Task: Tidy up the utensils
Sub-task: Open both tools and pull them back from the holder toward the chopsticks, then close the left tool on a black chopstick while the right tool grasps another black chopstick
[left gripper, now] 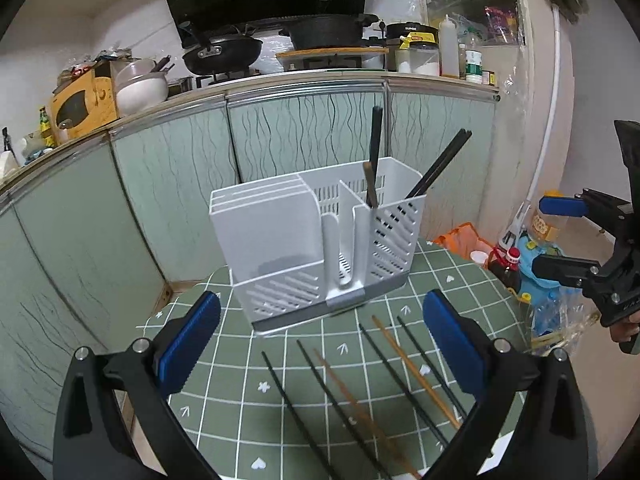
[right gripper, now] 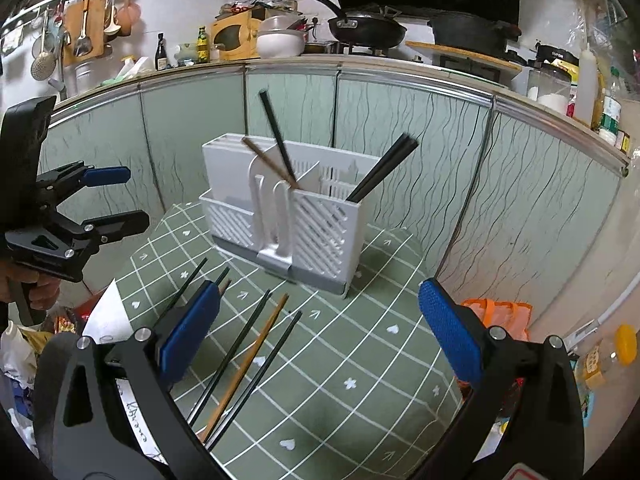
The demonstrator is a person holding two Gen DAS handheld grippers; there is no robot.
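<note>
A white slotted utensil holder stands on the round table with the green checked cloth. Black chopsticks and a black and a brown chopstick stand in its compartment. Several loose black and brown chopsticks lie on the cloth in front of it. My left gripper is open and empty, above the loose chopsticks. My right gripper is open and empty, to the right.
Green cabinet doors and a counter with a wok, pot and bottles stand behind the table. Bags and bottles sit on the floor to the right. A sheet of paper lies at the table's left edge.
</note>
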